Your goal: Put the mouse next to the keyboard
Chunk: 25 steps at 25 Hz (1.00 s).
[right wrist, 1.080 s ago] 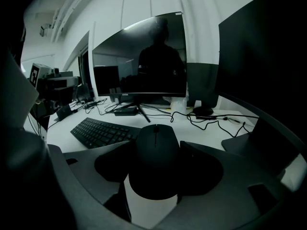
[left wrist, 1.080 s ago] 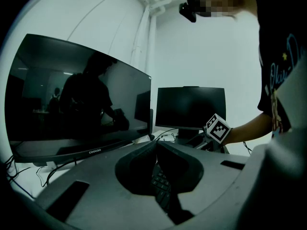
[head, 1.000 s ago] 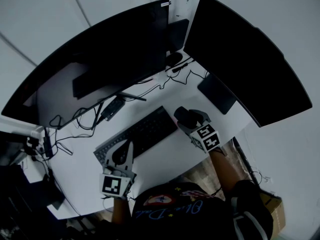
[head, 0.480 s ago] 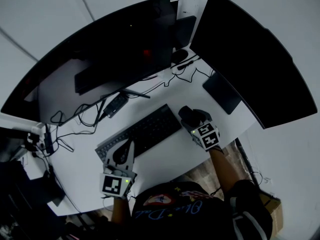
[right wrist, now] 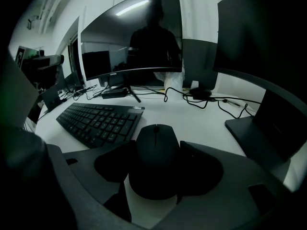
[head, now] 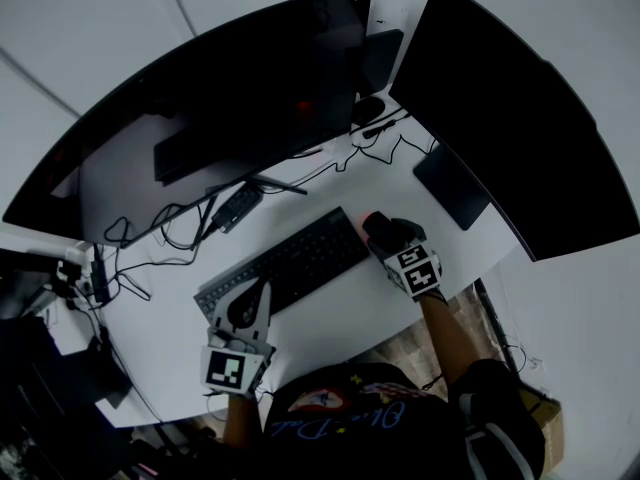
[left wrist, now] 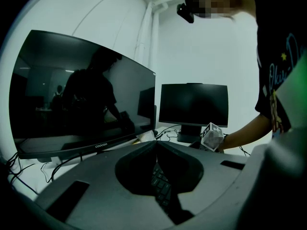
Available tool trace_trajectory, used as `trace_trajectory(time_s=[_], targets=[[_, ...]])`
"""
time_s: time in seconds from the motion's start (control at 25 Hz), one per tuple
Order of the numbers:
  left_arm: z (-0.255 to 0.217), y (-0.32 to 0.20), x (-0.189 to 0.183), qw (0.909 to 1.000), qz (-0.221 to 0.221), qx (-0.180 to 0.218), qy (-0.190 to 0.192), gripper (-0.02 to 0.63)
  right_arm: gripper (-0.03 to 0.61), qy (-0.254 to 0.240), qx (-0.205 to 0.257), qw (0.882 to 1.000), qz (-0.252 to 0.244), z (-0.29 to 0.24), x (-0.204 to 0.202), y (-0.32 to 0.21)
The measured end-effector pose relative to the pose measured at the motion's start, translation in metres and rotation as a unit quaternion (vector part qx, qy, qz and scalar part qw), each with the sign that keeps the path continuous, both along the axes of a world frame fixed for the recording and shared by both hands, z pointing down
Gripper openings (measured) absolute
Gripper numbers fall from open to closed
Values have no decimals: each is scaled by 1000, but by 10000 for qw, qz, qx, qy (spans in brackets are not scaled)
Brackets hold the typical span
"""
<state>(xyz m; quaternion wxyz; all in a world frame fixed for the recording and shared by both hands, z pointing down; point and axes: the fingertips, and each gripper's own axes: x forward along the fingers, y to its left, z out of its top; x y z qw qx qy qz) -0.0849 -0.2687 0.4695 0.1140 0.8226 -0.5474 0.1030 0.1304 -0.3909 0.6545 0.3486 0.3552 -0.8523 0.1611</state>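
two grippers in play. right gripper point(right wrist: 158, 147) has its jaws pressed on both sides of the black mouse point(right wrist: 154, 169), gripped by the flanks with the scroll wheel pointing away from the tool, probably so it comes down straight. the mouse sits between the jaws, and the keyboard point(right wrist: 98, 121) is just ahead-left of the tool, its near right corner close to the mouse nose. can't tell if the mouse touches the desk yet. judging by that, the carry is nearly over, with set-down and release left. left gripper point(left wrist: 154, 145) has jaw tips together on nothing and hovers over the keyboard's far end from the mouse, likely parked out of the way. keys show below through the gap behind the tips.

surface: white desk point(head: 340, 313), bare beneath the right tool. ahead of both tools are a wide curved monitor point(head: 220, 98) and loose cables point(head: 370, 148). a second monitor point(head: 510, 118) and a dark flat pad point(right wrist: 268, 128) are right of the right tool. plain white walls, dim light.
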Motion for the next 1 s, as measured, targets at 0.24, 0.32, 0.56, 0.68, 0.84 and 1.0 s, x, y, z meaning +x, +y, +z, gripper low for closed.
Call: trace_trajectory(time_s=[0.24, 0.32, 0.56, 0.68, 0.84, 1.0], targets=[[1, 0, -2, 10000, -22, -38, -1, 0, 285, 83, -75, 9999, -26, 9, 0, 1], [1, 1, -1, 10000, -30, -33, 11, 0, 285, 105, -99, 9999, -25, 10, 1, 2], [0, 1, 0, 10000, 2, -15, -2, 0, 285, 123, -114, 9999, -37, 11, 2, 0], [-1, 1, 1, 10000, -1, -16, 18, 0, 285, 109, -160, 9998, -56, 11, 1, 0], [0, 1, 1, 10000, -23, -56, 25, 0, 285, 64, -176, 9998, -50, 12, 1, -1], [0, 2, 1, 10000, -23, -24, 7, 0, 285, 59, -124, 9998, -111, 12, 0, -2]])
